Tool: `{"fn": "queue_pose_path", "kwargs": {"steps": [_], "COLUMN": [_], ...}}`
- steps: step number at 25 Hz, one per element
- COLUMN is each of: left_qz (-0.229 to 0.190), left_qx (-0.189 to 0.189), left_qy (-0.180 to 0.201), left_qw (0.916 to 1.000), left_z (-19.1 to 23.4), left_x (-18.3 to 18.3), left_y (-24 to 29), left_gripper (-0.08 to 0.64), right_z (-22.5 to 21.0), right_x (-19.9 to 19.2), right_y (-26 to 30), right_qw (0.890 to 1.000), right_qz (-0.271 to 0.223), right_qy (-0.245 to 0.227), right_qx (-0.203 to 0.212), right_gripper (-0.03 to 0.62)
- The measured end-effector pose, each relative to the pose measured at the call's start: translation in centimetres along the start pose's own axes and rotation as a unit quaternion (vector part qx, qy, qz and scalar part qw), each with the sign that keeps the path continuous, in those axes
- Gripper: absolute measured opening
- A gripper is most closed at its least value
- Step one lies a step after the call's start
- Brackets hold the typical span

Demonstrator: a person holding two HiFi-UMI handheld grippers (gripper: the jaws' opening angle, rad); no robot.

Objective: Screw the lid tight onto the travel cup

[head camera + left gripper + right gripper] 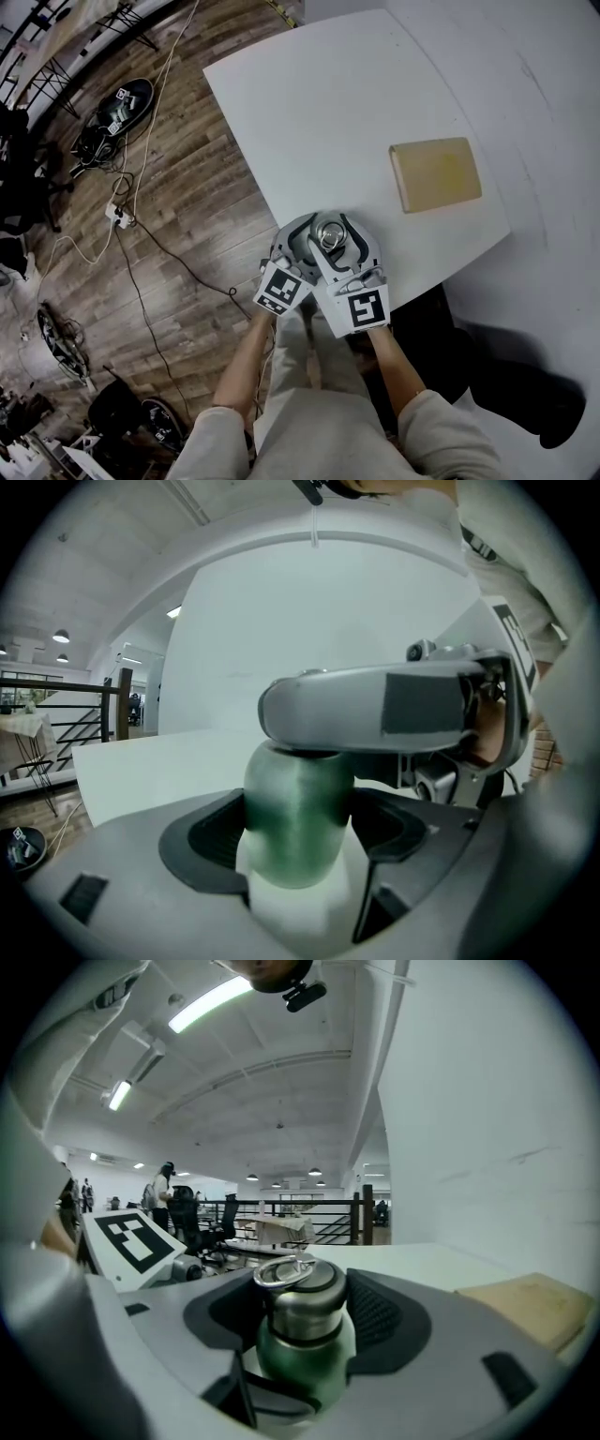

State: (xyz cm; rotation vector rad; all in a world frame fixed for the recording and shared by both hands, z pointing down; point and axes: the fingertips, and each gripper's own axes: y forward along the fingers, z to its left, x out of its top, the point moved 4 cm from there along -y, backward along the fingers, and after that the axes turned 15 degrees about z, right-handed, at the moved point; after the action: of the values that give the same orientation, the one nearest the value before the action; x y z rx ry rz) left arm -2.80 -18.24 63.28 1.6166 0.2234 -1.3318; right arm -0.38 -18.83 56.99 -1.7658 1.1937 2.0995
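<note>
Cup (pixel 302 1363): green body, upright, at the worktop's (pixel 328 112) near edge, clamped in left gripper (pixel 296 832). Lid (pixel 300 1288): steel, ring on top, seated on cup, clamped in right gripper (pixel 305 1321).

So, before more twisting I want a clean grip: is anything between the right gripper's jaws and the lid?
Nothing visible does. The lid sits directly between the pads of the right gripper, already atop the travel cup, whose green body the left gripper clamps.
</note>
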Motion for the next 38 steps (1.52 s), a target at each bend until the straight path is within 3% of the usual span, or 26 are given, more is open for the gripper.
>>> {"fn": "queue_pose_path", "kwargs": {"steps": [2,8,13,20,29,31,33,38], "left_qz": [0.0,0.0,0.002,0.004,0.008,0.008,0.007,0.005], "left_qx": [0.0,-0.004,-0.007,-0.012,-0.017,-0.017,-0.017,-0.015], "left_qy": [0.001,0.005,0.01,0.019,0.029,0.031,0.03,0.03], "left_qw": [1.0,1.0,0.9999,0.9998,0.9994,0.9994,0.9994,0.9994], "left_z": [0.1,0.1,0.4,0.3,0.4,0.5,0.6,0.5], "left_x": [0.0,0.0,0.1,0.0,-0.1,-0.1,-0.2,-0.1], "left_y": [0.0,0.0,0.3,0.1,0.3,0.3,0.2,0.0], "left_gripper": [0.345,0.345,0.345,0.345,0.345,0.345,0.345,0.345], "right_z": [0.3,0.4,-0.2,0.3,0.6,0.6,0.7,0.7], "right_x": [0.1,0.3,0.6,1.0,1.2,1.3,1.4,1.6], "right_y": [0.0,-0.2,0.3,1.0,1.3,1.4,1.6,1.7], "right_qw": [0.999,0.982,0.957,0.916,0.876,0.875,0.881,0.911], "right_qz": [-0.003,0.009,0.037,0.067,0.081,0.079,0.074,0.06], "right_qy": [-0.008,-0.096,-0.159,-0.246,-0.286,-0.286,-0.279,-0.24], "right_qx": [0.046,0.161,0.24,0.311,0.379,0.382,0.374,0.329], "right_gripper": [0.34,0.357,0.357,0.336,0.262,0.261,0.259,0.256]}}
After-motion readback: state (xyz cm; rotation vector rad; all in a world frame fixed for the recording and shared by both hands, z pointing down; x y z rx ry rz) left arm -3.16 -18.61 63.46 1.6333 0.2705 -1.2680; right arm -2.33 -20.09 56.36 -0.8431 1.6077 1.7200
